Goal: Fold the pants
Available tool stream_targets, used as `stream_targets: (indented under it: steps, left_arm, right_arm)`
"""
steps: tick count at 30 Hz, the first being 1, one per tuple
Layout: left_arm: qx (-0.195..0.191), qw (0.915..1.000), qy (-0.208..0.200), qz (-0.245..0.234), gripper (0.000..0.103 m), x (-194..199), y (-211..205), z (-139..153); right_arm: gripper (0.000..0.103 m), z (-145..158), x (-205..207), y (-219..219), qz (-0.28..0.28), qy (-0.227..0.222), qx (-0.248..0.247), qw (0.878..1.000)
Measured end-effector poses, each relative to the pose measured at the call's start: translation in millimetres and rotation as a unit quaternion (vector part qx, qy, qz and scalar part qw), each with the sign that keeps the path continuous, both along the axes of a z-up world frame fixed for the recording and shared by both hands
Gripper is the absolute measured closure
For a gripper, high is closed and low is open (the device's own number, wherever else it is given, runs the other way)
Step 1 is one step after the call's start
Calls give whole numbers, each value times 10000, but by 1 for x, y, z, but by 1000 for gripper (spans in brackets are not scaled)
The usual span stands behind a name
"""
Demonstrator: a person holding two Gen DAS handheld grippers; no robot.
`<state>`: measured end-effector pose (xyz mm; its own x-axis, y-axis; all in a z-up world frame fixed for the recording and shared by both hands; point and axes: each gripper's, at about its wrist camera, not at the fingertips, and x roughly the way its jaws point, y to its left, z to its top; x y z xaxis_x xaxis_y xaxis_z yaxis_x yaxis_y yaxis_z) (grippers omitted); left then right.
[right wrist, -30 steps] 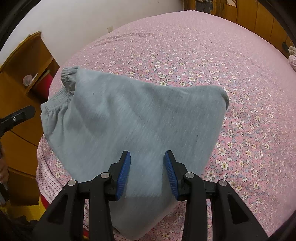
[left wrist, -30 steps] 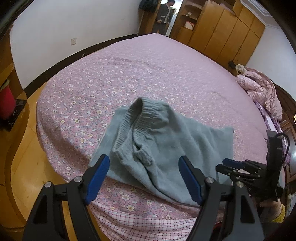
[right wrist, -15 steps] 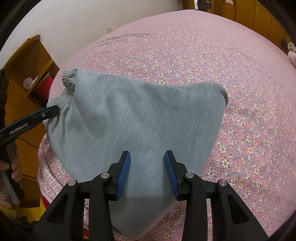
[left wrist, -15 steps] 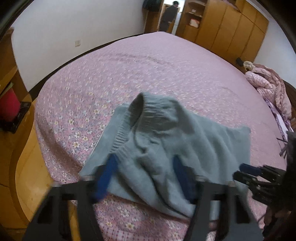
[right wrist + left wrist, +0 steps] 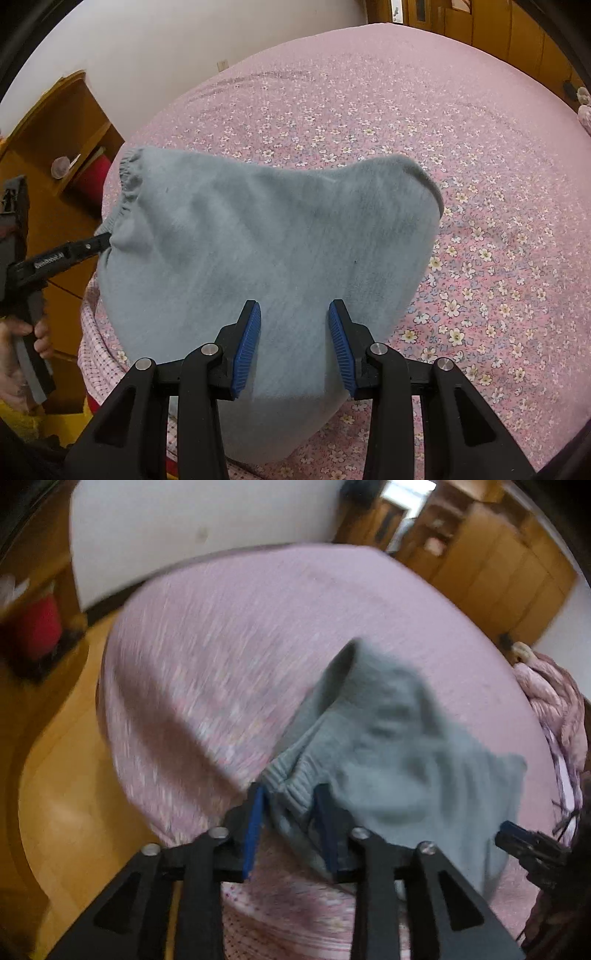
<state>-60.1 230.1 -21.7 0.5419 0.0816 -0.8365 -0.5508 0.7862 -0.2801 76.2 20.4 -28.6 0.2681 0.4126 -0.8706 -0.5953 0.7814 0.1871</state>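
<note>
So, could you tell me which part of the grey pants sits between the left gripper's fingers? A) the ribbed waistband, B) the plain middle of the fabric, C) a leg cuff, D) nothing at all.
A: in the left wrist view the left gripper has the ribbed waistband of the pants bunched between its fingers, at the near edge of the bed.
</note>
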Motion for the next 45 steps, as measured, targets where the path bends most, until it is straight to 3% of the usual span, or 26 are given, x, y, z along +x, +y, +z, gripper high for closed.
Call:
stream_targets:
  steps: [3, 7, 11, 15, 17, 21, 22, 23, 25, 26, 32, 36, 38, 41, 43, 45]
  left_arm:
    - [-52, 9999, -79, 122, 57, -5, 5, 10]
    - [632, 9975, -331, -7, 60, -12, -9, 53]
    - [777, 9920, -724, -677, 60, 5, -34, 80]
    - [569, 9849, -848, -1396, 74, 54, -56, 72]
    - [493, 9842, -763, -1521, 78, 78, -58, 60]
    - [1243, 9849, -76, -1206, 82, 111, -38, 31]
    - [1312, 9848, 30, -1141, 88, 113, -31, 25]
    - [1189, 9863, 101, -1138, 88, 113, -20, 17]
    - [592, 9926, -80, -1058, 89, 108, -1, 10]
    - [525, 9930, -72, -1055, 90, 107, 2, 12]
    - [380, 9937, -238, -1030, 90, 74, -3, 43]
    - [309, 9904, -357, -1298, 90, 43, -25, 60]
    - [330, 9897, -313, -1354, 90, 33, -31, 59]
    - [617, 9916, 212, -1117, 90, 31, -32, 41]
    - [577, 9925, 396, -1001, 95, 28, -25, 28]
    - [514, 9939, 330, -921, 98, 19, -20, 26]
  right_arm:
    - [63, 6, 2, 0, -32, -19, 62, 10000]
    - [63, 16, 6, -2, -119, -235, 141, 9996]
    - [63, 17, 19, 1, -219, -211, 200, 9993]
    - [63, 13, 28, 7, -256, -221, 230, 9992]
    - [63, 8, 36, 11, -255, -253, 133, 9993]
    - [68, -7, 52, 15, -290, -295, 41, 9991]
    - [68, -8, 55, 15, -277, -338, 97, 9990]
    - [68, -9, 57, 17, -261, -391, 119, 9988]
    - [68, -9, 58, 20, -251, -459, 99, 9986]
    - [68, -9, 58, 21, -241, -496, 71, 9985]
    - [68, 1, 51, 19, -293, -546, 22, 9981]
    - [68, 13, 34, 15, -189, -578, 144, 9980]
    - [68, 15, 28, 14, -117, -513, 203, 9984]
    - [68, 6, 26, 15, -115, -502, -29, 9987]
    - [68, -5, 30, 12, -214, -444, -209, 9986]
    - [68, -9, 35, 2, -267, -364, 106, 9989]
